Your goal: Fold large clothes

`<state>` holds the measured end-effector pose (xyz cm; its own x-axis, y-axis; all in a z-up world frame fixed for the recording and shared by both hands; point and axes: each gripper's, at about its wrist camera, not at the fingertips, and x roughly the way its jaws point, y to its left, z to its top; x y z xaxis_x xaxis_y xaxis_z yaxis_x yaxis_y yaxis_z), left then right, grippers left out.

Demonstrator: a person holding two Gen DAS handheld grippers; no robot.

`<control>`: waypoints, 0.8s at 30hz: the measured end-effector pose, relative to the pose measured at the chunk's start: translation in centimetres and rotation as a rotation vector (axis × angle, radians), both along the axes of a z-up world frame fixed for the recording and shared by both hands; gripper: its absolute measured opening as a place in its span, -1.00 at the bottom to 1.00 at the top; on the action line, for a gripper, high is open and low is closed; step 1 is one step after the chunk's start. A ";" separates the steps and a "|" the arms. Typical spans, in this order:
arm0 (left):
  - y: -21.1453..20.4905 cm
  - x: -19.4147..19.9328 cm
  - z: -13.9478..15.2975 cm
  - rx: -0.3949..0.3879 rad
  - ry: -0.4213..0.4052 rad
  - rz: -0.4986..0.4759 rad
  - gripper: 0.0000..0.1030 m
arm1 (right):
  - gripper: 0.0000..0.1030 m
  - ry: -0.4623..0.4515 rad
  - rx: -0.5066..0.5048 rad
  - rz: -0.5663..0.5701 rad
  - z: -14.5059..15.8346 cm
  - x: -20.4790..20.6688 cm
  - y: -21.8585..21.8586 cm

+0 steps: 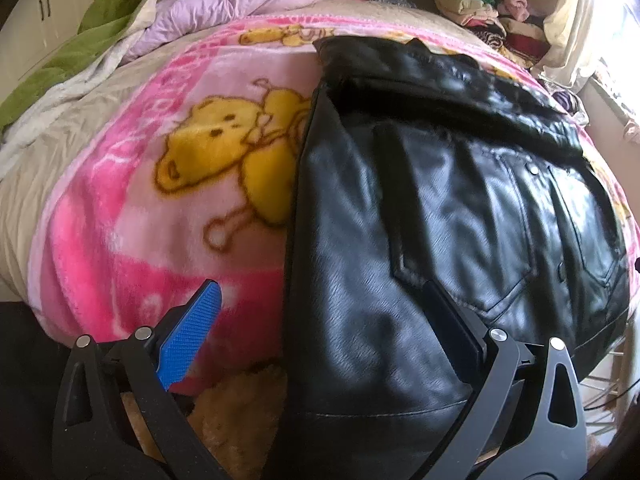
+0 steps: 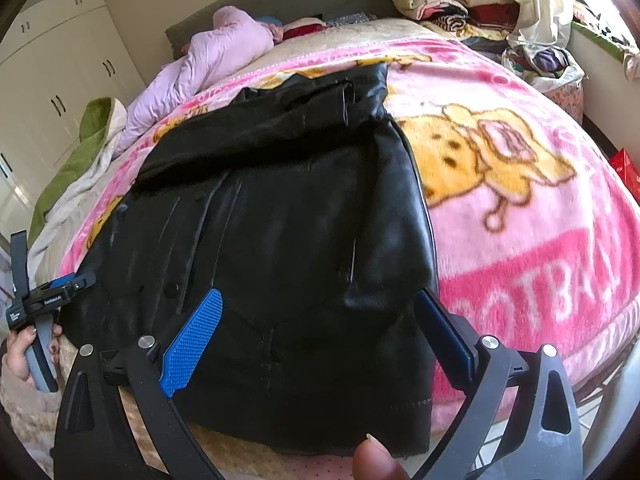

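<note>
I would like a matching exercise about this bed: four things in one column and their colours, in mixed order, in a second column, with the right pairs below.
Things:
1. jacket
2. blanket
3. quilt
4. towel

Colours:
A. green
B. pink with yellow bears
C. black
D. pale lilac

Pairs: 1-C, 2-B, 3-D, 4-A
</note>
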<state>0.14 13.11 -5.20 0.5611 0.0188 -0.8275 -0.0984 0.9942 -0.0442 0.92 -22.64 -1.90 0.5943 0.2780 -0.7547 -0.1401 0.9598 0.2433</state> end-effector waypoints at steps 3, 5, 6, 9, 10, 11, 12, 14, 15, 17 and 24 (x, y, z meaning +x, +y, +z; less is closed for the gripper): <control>0.1 -0.1 -0.6 -0.010 0.020 -0.011 0.82 | 0.87 0.020 -0.015 0.010 -0.7 -0.3 0.0; 0.3 -0.1 -0.6 -0.026 0.022 -0.017 0.82 | 0.87 0.034 -0.018 0.016 -1.2 -0.5 -0.2; 0.3 -0.2 -0.6 -0.033 0.021 -0.020 0.82 | 0.87 0.041 -0.019 0.017 -1.5 -0.7 -0.3; 0.6 -0.1 -0.9 -0.051 0.031 -0.036 0.82 | 0.87 0.055 -0.019 0.027 -2.1 -1.1 -0.5; 0.6 0.0 -0.9 -0.057 0.033 -0.039 0.82 | 0.87 0.056 -0.021 0.032 -2.3 -1.2 -0.6; 0.7 0.0 -0.9 -0.065 0.034 -0.046 0.82 | 0.87 0.054 -0.025 0.040 -2.4 -1.4 -0.6; 0.6 0.1 -1.0 -0.067 0.038 -0.050 0.82 | 0.87 0.052 -0.029 0.046 -2.4 -1.6 -0.6; 0.6 0.2 -1.0 -0.063 0.045 -0.059 0.82 | 0.87 0.047 -0.041 0.053 -2.5 -2.0 -0.6; 0.6 0.3 -1.1 -0.060 0.048 -0.063 0.82 | 0.87 0.044 -0.046 0.055 -2.5 -2.1 -0.6; 0.5 0.3 -1.1 -0.058 0.051 -0.067 0.82 | 0.87 0.045 -0.055 0.048 -2.5 -2.4 -0.8; 0.7 0.6 -1.4 -0.065 0.059 -0.066 0.82 | 0.87 0.136 0.038 0.044 -4.6 -2.5 -2.3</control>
